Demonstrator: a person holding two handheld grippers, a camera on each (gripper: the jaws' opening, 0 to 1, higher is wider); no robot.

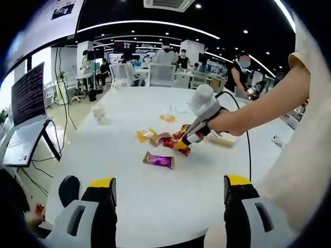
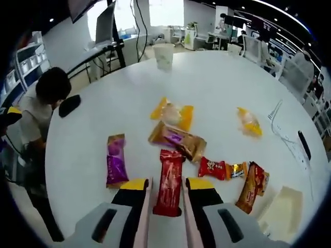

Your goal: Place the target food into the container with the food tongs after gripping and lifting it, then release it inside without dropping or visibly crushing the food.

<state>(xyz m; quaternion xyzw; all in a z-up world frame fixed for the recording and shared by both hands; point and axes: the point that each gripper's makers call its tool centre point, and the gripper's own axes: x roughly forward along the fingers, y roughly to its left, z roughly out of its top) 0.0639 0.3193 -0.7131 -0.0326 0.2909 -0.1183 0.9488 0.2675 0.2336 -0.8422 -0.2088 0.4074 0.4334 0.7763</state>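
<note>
In the right gripper view our right gripper [image 2: 167, 187] has its jaws narrowed around the near end of a red snack packet [image 2: 168, 182] lying flat on the white table [image 2: 98, 124]; the jaws flank it closely, but we cannot tell whether they press it. Beyond it lie a brown packet [image 2: 177, 140], an orange-ended packet [image 2: 172, 113], a purple packet [image 2: 116, 159], a small red packet [image 2: 212, 168] and a red-orange packet [image 2: 253, 186]. The pale container [image 2: 283, 212] sits near the table's edge, and a paper cup [image 2: 164, 56] at the far edge. In the left gripper view our left gripper [image 1: 169, 188] hangs wide open, holding nothing, above bare table near its edge, and the right gripper [image 1: 190, 135] reaches into the packets.
</note>
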